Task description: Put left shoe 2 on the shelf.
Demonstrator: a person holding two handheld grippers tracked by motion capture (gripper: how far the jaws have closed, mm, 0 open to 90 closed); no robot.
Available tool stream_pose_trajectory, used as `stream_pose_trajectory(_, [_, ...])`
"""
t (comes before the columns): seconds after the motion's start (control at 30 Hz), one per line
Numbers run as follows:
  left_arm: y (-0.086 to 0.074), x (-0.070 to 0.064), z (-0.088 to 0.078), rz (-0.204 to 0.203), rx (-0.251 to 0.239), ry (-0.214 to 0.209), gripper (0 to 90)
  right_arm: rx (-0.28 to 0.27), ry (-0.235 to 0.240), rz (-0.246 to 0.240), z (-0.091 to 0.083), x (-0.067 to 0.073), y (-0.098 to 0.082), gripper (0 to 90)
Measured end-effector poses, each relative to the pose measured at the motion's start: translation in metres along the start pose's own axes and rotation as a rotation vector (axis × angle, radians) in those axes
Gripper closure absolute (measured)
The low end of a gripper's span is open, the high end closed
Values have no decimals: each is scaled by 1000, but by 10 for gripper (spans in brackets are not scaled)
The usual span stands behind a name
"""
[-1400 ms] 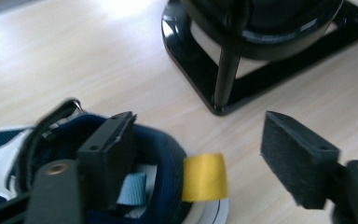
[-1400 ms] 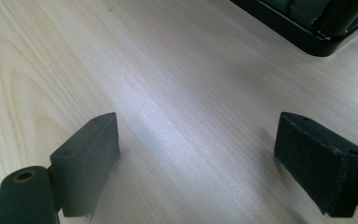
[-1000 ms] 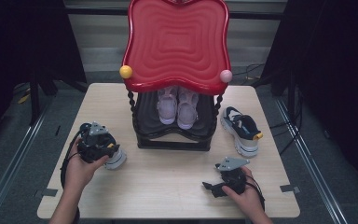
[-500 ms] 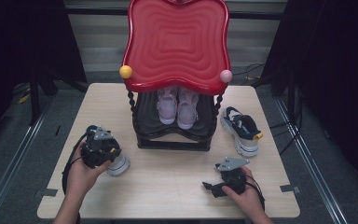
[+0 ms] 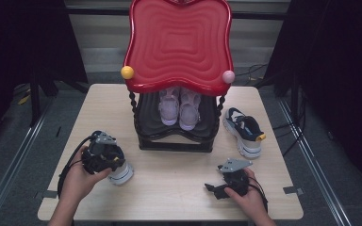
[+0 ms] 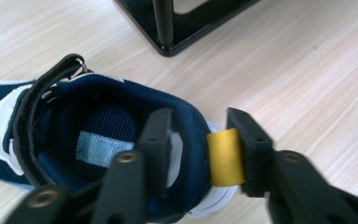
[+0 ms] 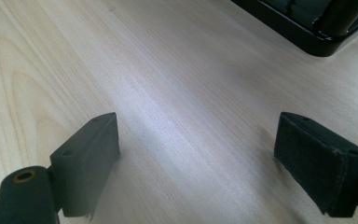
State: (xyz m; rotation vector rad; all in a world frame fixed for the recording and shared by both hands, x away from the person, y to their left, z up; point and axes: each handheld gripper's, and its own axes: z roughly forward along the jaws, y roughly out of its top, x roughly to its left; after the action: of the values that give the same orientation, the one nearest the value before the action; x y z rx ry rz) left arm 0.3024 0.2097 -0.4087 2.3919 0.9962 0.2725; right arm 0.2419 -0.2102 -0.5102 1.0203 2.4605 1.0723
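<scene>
- Left gripper [image 5: 104, 157] is down at the near-left part of the worktop [image 5: 169, 188], sitting right over the heel of a navy and white shoe [image 6: 98, 149].
- Look along it: one of its fingers [image 6: 156, 140] is inside the shoe's collar, the other sits outside against the yellow pull tab [image 6: 224, 157] at the heel.
- Its jaws have just been opening a little, with the padded heel collar and the tab between them; the gap is narrow, and both fingers seem to be touching the heel, so it reads as a grip on the shoe.
- From above, the white sole of that shoe [image 5: 121, 173] peeks out beside the left hand [image 5: 82, 176], resting on the worktop, just in front of the rack's left corner.
- Right gripper [image 5: 219, 187] lies low at the near-right of the worktop, held in the right hand [image 5: 247, 195].
- Its fingers [image 7: 91, 158] stand wide apart with bare wood between them, holding nothing.
- The black shoe rack [image 5: 176, 136] stands mid-worktop under a wavy red top [image 5: 179, 44], with a yellow ball [image 5: 127, 72] and a pink ball [image 5: 228, 76] at its front corners.
- A pair of pale lilac shoes [image 5: 179, 106] sits on the rack's shelf, side by side.
- The matching navy shoe [image 5: 244, 132] lies on the worktop just right of the rack, well apart from both grippers.
</scene>
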Motion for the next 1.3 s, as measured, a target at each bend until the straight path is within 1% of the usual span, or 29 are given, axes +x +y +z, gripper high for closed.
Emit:
stream_pose_trajectory(0.07, [3, 2, 0, 18, 32, 16, 524, 0, 0, 0, 0, 0, 0, 135])
stream_pose_trajectory(0.13, [4, 4, -1, 11, 44, 2, 501, 0, 0, 0, 0, 0, 0, 135])
stream_pose_trajectory(0.17, [4, 4, -1, 11, 44, 2, 489, 0, 0, 0, 0, 0, 0, 135])
stream_pose_trajectory(0.2, [6, 6, 0, 4, 67, -10, 477, 0, 0, 0, 0, 0, 0, 135])
stream_pose_trajectory(0.27, [6, 6, 0, 0, 71, -5, 467, 1, 1, 2, 0, 0, 0, 135])
stream_pose_trajectory(0.33, [7, 8, 1, -14, 90, -16, 427, 0, 0, 0, 0, 0, 0, 135])
stream_pose_trajectory(0.37, [8, 10, 2, -27, 103, -29, 424, 0, 0, 0, 0, 0, 0, 135])
stream_pose_trajectory(0.43, [9, 11, 2, -32, 118, -27, 399, 0, 0, 0, 0, 0, 0, 135])
stream_pose_trajectory(0.47, [10, 12, 2, -23, 127, -31, 398, 0, 0, 0, 0, 0, 0, 135])
stream_pose_trajectory(0.5, [10, 12, 2, -25, 138, -39, 398, 1, 1, 1, 0, 0, 0, 135])
stream_pose_trajectory(0.6, [11, 11, 2, -26, 153, -41, 396, -1, 1, 1, 0, 0, 0, 135])
stream_pose_trajectory(0.63, [13, 12, 2, -12, 176, -41, 396, 0, 0, 0, 0, 0, 0, 135])
stream_pose_trajectory(0.67, [14, 13, 2, -5, 185, -42, 396, 1, 1, 1, 0, 0, 0, 135])
stream_pose_trajectory(0.7, [15, 13, 3, -15, 192, -44, 396, 0, 1, 0, 0, 0, 0, 135])
stream_pose_trajectory(0.73, [15, 13, 3, -15, 192, -44, 400, 0, 1, 0, 0, 0, 0, 135])
stream_pose_trajectory(0.77, [17, 13, 4, -3, 214, -48, 405, 0, 1, -1, 0, 0, 0, 135])
stream_pose_trajectory(0.8, [17, 13, 4, -3, 214, -48, 413, 0, 2, 0, 0, 0, 0, 135])
stream_pose_trajectory(0.83, [17, 13, 4, -12, 223, -52, 413, 0, 2, 0, 0, 0, 0, 135])
stream_pose_trajectory(0.87, [19, 13, 4, 1, 241, -57, 425, 1, 2, 0, 0, 0, 0, 134])
stream_pose_trajectory(0.93, [21, 13, 5, 1, 251, -56, 426, 1, 2, 0, 0, 0, 0, 135])
stream_pose_trajectory(0.97, [22, 13, 5, 4, 268, -61, 434, 0, 2, -1, 0, 0, 0, 135])
stream_pose_trajectory(1.0, [22, 13, 5, 4, 268, -61, 435, 0, 2, -1, 0, 0, 0, 135])
stream_pose_trajectory(1.03, [24, 13, 6, 1, 282, -63, 435, 1, 2, 0, 0, 0, 0, 135])
stream_pose_trajectory(1.07, [25, 14, 6, 15, 291, -65, 435, 1, 2, 0, 0, 0, 0, 135])
stream_pose_trajectory(1.13, [26, 14, 6, 12, 298, -70, 441, 1, 2, 0, 0, 0, 0, 135])
stream_pose_trajectory(1.17, [28, 13, 7, 24, 314, -69, 446, 1, 2, 2, 0, 0, 0, 135])
stream_pose_trajectory(1.2, [28, 13, 7, 22, 322, -75, 453, 1, 2, 1, 0, 0, 0, 135])
stream_pose_trajectory(1.27, [29, 13, 7, 23, 322, -73, 455, 1, 3, 1, 0, 0, 0, 135])
stream_pose_trajectory(1.3, [31, 14, 8, 27, 345, -82, 455, 1, 3, 1, 0, 0, 0, 135])
